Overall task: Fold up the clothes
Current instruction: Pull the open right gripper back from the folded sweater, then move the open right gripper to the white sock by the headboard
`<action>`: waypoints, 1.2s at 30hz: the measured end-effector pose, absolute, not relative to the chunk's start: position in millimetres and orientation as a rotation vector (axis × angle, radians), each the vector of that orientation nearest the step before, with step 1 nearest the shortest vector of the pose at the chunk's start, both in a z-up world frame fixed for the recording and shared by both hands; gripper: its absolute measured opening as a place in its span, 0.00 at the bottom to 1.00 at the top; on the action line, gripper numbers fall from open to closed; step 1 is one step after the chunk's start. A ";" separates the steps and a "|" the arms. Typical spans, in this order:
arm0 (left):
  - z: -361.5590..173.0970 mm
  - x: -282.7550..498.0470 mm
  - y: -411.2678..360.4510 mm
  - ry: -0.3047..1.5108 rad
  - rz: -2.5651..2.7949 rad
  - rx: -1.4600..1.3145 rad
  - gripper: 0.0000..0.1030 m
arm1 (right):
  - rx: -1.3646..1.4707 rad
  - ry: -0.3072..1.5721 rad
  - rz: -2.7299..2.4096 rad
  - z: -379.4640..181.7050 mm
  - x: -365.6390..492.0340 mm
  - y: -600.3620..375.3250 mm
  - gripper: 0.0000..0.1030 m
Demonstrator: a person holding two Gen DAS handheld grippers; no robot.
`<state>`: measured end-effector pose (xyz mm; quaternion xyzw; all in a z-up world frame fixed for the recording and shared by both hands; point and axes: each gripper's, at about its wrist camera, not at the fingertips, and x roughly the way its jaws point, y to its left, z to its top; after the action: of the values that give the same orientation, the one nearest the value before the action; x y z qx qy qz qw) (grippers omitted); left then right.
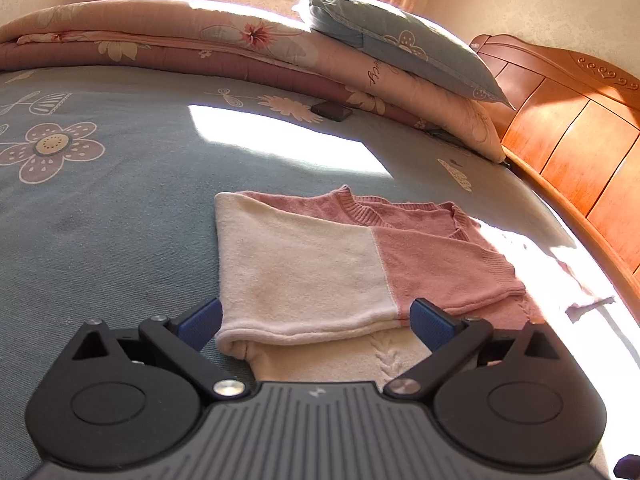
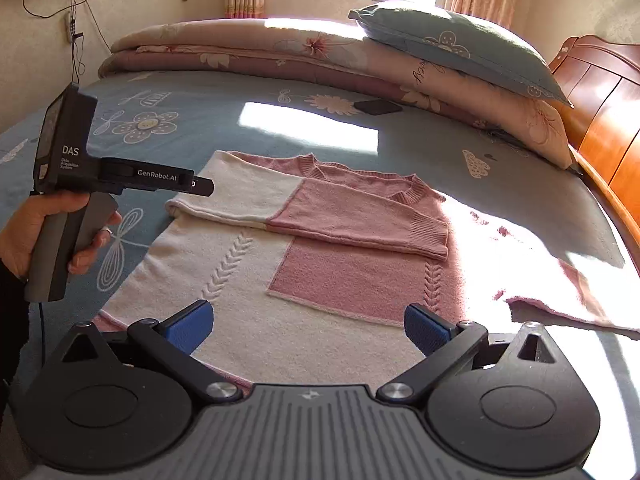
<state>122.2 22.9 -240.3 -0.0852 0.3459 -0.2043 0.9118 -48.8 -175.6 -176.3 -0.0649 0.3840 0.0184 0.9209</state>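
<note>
A cream and pink knit sweater (image 2: 256, 320) lies flat on the blue bed sheet (image 2: 240, 148), neck toward the pillows. One sleeve (image 2: 320, 216) is folded across its chest. The other sleeve (image 2: 560, 300) stretches out to the right in bright sun. My left gripper (image 1: 316, 324) is open, its blue pads (image 1: 200, 324) standing either side of the folded sleeve's cream bend (image 1: 300, 276). In the right wrist view a hand (image 2: 24, 232) holds that left gripper (image 2: 200, 186) just above the bend. My right gripper (image 2: 307, 326) is open over the sweater's hem and holds nothing.
A folded floral quilt (image 2: 248, 52) and a blue pillow (image 2: 460, 44) lie along the far side of the bed. A wooden headboard (image 2: 604, 120) runs on the right. A flat black object (image 2: 378, 107) rests by the quilt. Strong sun patches fall on the sheet.
</note>
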 end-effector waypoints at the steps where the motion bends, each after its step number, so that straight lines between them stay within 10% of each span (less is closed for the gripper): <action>1: -240.2 119.7 17.2 0.715 -0.437 -0.165 0.97 | -0.136 0.810 0.023 -189.1 -45.0 -176.2 1.00; 10: -248.0 104.6 -22.7 0.740 -0.534 -0.046 0.97 | 0.019 0.918 0.001 -264.2 -43.9 -174.0 1.00; 36: -285.2 87.4 -58.8 0.744 -0.546 0.160 0.99 | 0.451 0.655 -0.091 -213.3 -108.6 -319.2 1.00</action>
<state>87.4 -58.8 -285.2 0.0771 0.3585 -0.2632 0.8923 -108.6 -319.2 -213.3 0.2196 0.3189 -0.0443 0.9209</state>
